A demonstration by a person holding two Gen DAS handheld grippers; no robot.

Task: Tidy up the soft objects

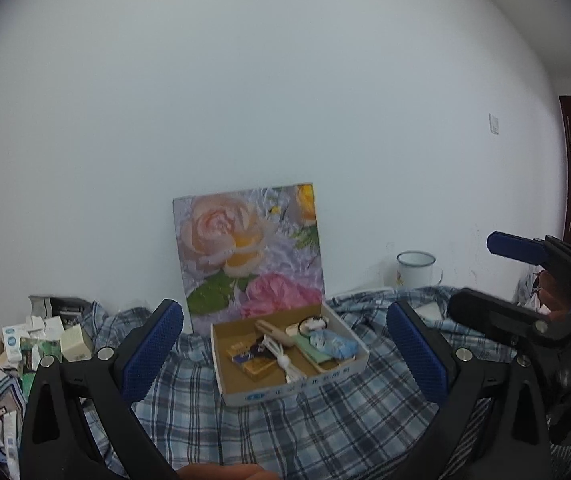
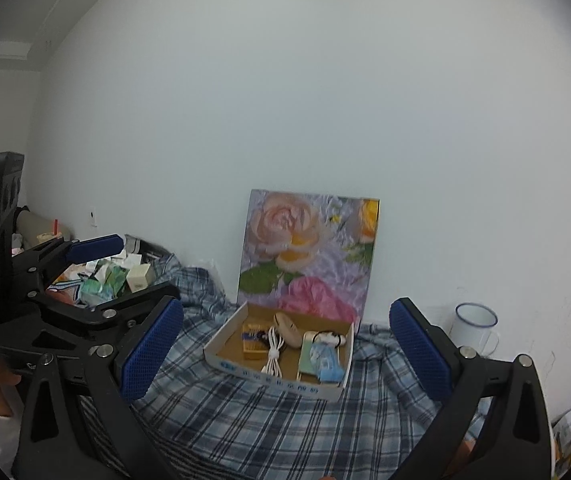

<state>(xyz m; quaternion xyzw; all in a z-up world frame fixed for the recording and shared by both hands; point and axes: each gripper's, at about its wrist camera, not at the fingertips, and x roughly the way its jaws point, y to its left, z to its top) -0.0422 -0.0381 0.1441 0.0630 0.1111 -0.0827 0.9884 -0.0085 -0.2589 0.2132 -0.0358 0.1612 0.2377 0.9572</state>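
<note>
A shallow cardboard box (image 1: 241, 394) (image 2: 269, 372) sits on a blue plaid cloth (image 1: 325, 420) (image 2: 245, 412). In it lie a crumpled light blue soft item (image 1: 335, 343) (image 2: 325, 360), a white coiled cable (image 1: 283, 360) (image 2: 273, 350), a yellow packet (image 1: 251, 360) (image 2: 254, 342), a beige item (image 1: 273, 332) (image 2: 290, 328) and a green flat case (image 1: 313, 354). My left gripper (image 1: 285, 356) is open and empty, short of the box. My right gripper (image 2: 285, 356) is open and empty, also short of it. Each gripper shows at the side of the other's view.
A flower painting (image 1: 251, 252) (image 2: 309, 252) leans on the white wall behind the box. A white enamel mug (image 1: 415, 270) (image 2: 475, 328) stands at the right. A heap of small boxes and packets (image 1: 33, 344) (image 2: 117, 272) lies at the left.
</note>
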